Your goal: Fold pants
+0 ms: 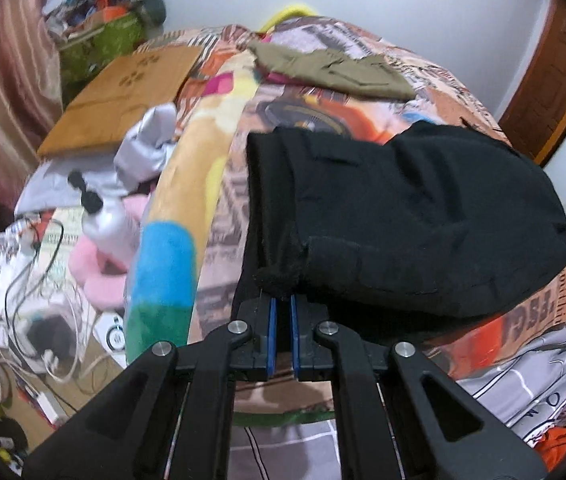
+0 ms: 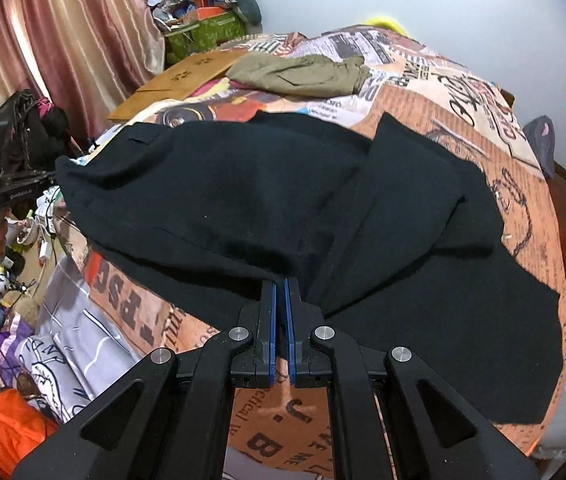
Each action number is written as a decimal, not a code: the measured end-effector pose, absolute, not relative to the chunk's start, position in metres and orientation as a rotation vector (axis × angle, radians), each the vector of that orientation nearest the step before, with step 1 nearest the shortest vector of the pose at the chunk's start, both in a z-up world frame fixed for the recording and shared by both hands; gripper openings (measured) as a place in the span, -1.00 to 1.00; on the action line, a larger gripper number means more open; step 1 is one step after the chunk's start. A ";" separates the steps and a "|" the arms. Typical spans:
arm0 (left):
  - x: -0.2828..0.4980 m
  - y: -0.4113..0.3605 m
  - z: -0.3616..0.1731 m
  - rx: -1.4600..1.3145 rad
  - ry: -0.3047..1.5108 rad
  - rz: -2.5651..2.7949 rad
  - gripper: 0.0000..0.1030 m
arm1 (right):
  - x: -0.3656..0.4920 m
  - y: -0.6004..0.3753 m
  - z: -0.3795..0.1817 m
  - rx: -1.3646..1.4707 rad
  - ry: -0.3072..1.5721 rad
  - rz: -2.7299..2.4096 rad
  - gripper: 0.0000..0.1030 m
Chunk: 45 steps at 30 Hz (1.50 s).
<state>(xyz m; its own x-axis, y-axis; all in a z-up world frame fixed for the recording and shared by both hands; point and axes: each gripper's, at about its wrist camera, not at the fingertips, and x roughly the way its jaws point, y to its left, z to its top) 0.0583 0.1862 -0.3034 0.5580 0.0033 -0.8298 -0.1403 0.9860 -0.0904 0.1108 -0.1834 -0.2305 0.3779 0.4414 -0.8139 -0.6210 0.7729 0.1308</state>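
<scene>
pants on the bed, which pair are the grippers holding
The black pants, nearest the cameras: the left gripper and right gripper each pinch an edge. The olive pants lie untouched farther back.

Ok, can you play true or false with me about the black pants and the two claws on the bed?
1. Both claws pinch the black pants. True: the left claw and right claw each grip black cloth.
2. The black pants lie on the floor. False: they lie on the patterned bedspread.
3. A green-brown garment lies farther back on the bed. True.
4. The curtains are blue. False: they are pinkish-brown.
5. The right claw is wide open. False: it is shut on cloth.
</scene>
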 end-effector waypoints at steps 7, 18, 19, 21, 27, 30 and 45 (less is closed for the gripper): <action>0.051 0.194 -0.318 -0.176 1.023 0.120 -0.90 | 0.108 -0.186 -0.231 -0.225 0.974 0.678 -0.89; 0.043 0.206 -0.274 -0.142 0.975 0.196 -0.85 | 0.101 -0.199 -0.207 -0.255 0.949 0.663 -0.54; 0.044 0.205 -0.270 -0.142 0.966 0.193 -0.82 | 0.100 -0.204 -0.202 -0.250 0.937 0.657 -0.52; 0.051 0.200 -0.260 -0.145 0.948 0.176 -0.80 | 0.102 -0.208 -0.194 -0.245 0.924 0.640 -0.52; 0.090 0.175 -0.240 -0.147 0.910 0.097 -0.59 | 0.124 -0.215 -0.168 -0.217 0.862 0.575 -0.47; 0.110 0.160 -0.237 -0.134 0.901 0.061 -0.51 | 0.144 -0.209 -0.159 -0.203 0.832 0.553 -0.33; 0.186 0.126 -0.276 -0.063 0.969 -0.011 -0.29 | 0.272 -0.150 -0.217 -0.273 0.997 0.493 -0.19</action>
<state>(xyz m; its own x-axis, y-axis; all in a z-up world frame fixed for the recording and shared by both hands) 0.1857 0.1261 -0.2760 0.5660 -0.0374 -0.8236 -0.0191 0.9981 -0.0585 0.2717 -0.1498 -0.2172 0.4459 0.2703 -0.8533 -0.5143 0.8576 0.0030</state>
